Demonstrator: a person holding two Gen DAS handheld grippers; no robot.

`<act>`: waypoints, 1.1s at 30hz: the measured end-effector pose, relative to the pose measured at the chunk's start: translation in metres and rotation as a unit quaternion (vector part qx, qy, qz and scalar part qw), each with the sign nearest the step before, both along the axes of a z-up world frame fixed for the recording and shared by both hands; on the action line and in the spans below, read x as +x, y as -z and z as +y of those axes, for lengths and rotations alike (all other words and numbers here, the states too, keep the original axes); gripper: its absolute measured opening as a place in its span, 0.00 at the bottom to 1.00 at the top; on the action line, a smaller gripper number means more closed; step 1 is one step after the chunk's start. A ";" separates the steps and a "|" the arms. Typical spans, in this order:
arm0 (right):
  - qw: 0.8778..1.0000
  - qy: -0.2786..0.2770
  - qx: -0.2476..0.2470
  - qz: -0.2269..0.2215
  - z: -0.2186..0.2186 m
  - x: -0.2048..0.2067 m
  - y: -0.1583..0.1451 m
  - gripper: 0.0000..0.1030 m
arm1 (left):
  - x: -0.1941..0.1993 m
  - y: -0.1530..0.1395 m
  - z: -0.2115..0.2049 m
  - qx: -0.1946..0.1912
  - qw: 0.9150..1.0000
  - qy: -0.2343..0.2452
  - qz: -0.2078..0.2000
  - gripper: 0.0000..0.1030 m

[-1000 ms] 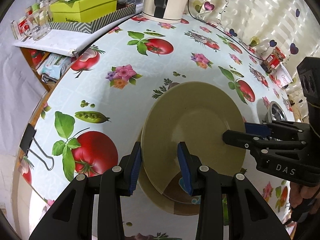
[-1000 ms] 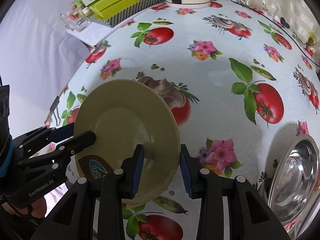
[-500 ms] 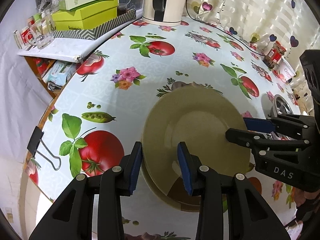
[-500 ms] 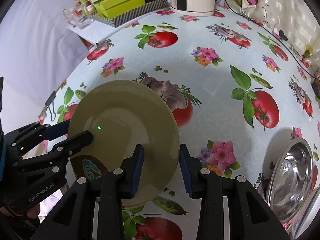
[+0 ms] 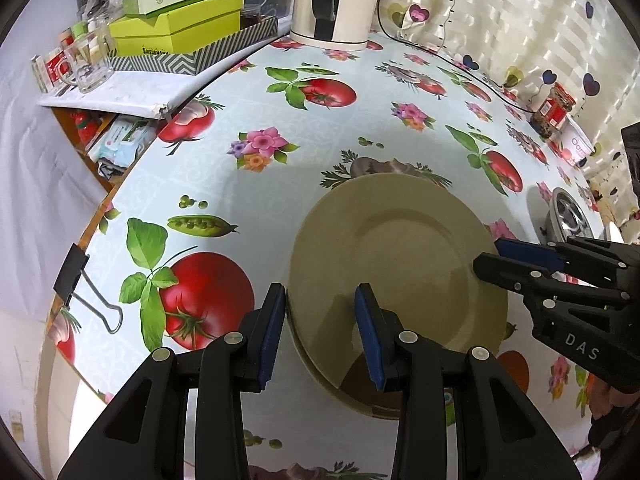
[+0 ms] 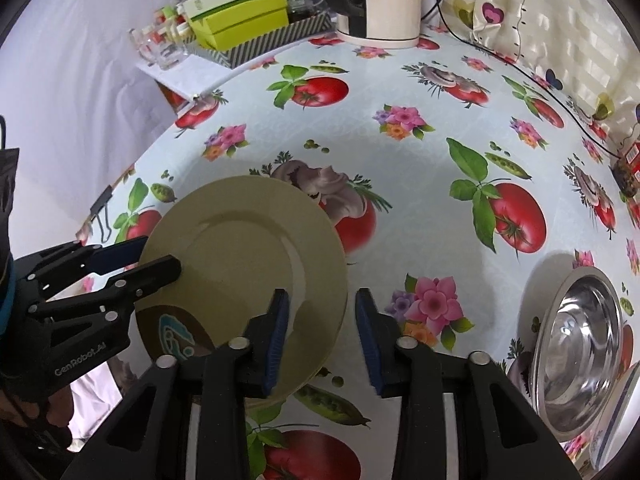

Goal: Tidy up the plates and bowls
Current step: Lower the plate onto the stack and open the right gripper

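Observation:
An olive plate [image 5: 400, 264] [image 6: 240, 264] lies on a second plate [image 5: 320, 381] that peeks out at the near edge; a brown label shows there. My left gripper [image 5: 320, 312] [image 6: 160, 256] straddles the plate's left rim. Its outer pad touches the edge and its inner pad is over the plate. My right gripper [image 6: 320, 312] [image 5: 486, 255] straddles the opposite rim. Its jaws are closing with the rim between them, and a sliver of tablecloth still shows beside the outer pad.
A steel bowl [image 6: 576, 352] [image 5: 568, 212] stands to the right. At the back are a white kettle [image 5: 336, 0], green boxes [image 5: 180, 28] in a patterned tray and a glass mug [image 5: 86, 64]. A binder clip [image 5: 76, 276] marks the table's left edge.
The right gripper's jaws have narrowed a little around the plate's rim. Both views have tilted up slightly. The plate keeps its place between both pairs of jaws.

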State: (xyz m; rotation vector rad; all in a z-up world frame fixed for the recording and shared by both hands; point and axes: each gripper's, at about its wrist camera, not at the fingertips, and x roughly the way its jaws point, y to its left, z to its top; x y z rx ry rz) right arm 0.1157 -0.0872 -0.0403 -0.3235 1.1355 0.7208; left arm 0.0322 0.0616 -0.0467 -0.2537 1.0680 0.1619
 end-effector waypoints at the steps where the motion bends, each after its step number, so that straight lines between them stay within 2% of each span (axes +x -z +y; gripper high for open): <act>1: 1.000 0.000 0.000 0.000 0.000 -0.001 0.001 0.22 | 0.000 0.000 0.000 0.000 1.000 0.000 0.000 0.36; 15: 1.000 0.019 0.012 -0.005 -0.017 -0.005 -0.004 0.23 | -0.004 0.000 -0.001 -0.001 1.000 0.002 -0.006 0.36; 25: 0.998 0.047 0.025 -0.033 -0.039 -0.015 -0.021 0.35 | -0.007 -0.001 -0.003 0.005 1.000 0.004 -0.012 0.36; 33: 0.998 0.043 0.026 -0.032 -0.036 -0.023 -0.019 0.36 | -0.008 0.000 -0.002 0.001 1.000 0.005 -0.014 0.36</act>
